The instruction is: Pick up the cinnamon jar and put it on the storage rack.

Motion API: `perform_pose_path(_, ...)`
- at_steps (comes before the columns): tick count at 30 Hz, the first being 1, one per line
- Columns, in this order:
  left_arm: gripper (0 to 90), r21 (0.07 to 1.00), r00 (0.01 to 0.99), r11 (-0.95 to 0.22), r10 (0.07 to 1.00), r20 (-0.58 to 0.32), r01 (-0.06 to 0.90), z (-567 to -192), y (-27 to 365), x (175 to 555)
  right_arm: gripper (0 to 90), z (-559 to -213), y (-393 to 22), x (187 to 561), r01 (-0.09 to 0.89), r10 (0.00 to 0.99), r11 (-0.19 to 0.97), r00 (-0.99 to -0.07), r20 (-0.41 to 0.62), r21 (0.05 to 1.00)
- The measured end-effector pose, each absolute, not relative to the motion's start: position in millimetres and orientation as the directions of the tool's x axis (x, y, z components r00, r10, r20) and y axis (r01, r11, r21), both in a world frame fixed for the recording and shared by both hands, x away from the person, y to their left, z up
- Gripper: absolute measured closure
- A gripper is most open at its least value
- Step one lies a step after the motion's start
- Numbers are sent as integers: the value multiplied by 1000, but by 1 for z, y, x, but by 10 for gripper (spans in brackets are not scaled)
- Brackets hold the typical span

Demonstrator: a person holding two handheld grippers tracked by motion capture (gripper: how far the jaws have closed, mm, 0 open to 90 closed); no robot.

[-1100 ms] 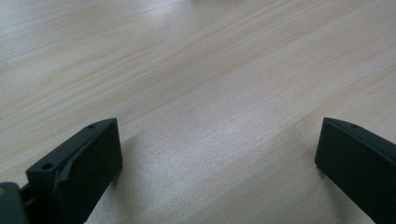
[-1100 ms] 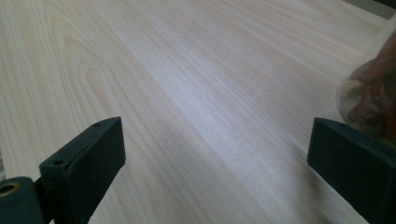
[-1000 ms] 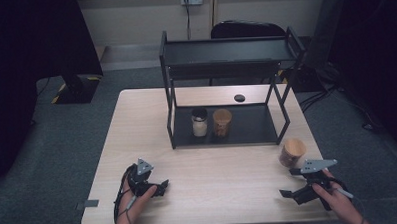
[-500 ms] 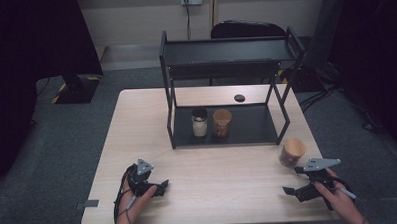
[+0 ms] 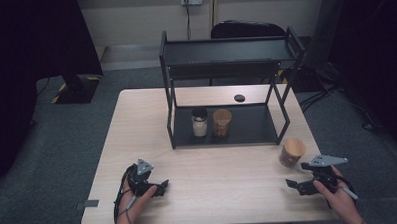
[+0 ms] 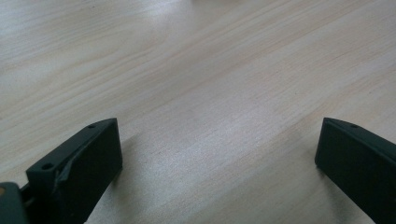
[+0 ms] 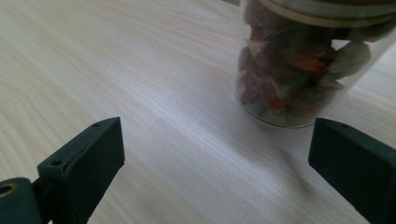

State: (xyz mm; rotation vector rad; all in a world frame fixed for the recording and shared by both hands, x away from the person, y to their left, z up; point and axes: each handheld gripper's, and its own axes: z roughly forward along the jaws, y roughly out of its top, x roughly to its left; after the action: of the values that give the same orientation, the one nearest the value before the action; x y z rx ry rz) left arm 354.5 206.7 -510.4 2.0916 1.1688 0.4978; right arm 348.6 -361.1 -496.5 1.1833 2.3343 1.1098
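Note:
A clear jar (image 5: pixel 292 153) with a wooden lid and reddish-brown contents stands on the table (image 5: pixel 147 124) to the right of the black shelf rack (image 5: pixel 229 56). My right gripper (image 5: pixel 300 183) is open, low at the table's front right, just in front of that jar. In the right gripper view the jar (image 7: pixel 299 65) sits beyond the wide-apart jaws, toward the right one, untouched. My left gripper (image 5: pixel 161 185) rests open at the front left, and its own view shows bare wood (image 6: pixel 215 93) between the jaws. Two jars stand on the rack's lower shelf: one with a black lid (image 5: pixel 199 122) and one with a wooden lid (image 5: pixel 222 122).
A small black disc (image 5: pixel 239 98) lies on the table behind the rack. A dark chair (image 5: pixel 243 29) stands beyond the table's far edge. The rack's top shelf holds nothing I can see. Open tabletop lies between the two grippers.
My right gripper has shifted slightly right and toward the front edge, away from the jar. The left gripper and the jars have stayed put.

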Motion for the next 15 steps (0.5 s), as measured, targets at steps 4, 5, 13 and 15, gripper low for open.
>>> perform_pose_path(4,0,719,524,-365,852,2,592,-510,207,355,23,-497,-363,351,562,803,340,-591,78,754)
perform_pose_path(5,0,719,523,-365,852,2,592,-510,207,355,23,-497,-363,352,565,804,334,-588,85,754)
perform_pose_path(13,0,719,524,-365,852,2,592,-510,207,354,23,-498,-364,358,571,821,323,-566,76,755)
perform_pose_path(15,0,719,524,-365,852,2,592,-510,207,354,23,-499,-365,359,573,825,321,-561,75,754)
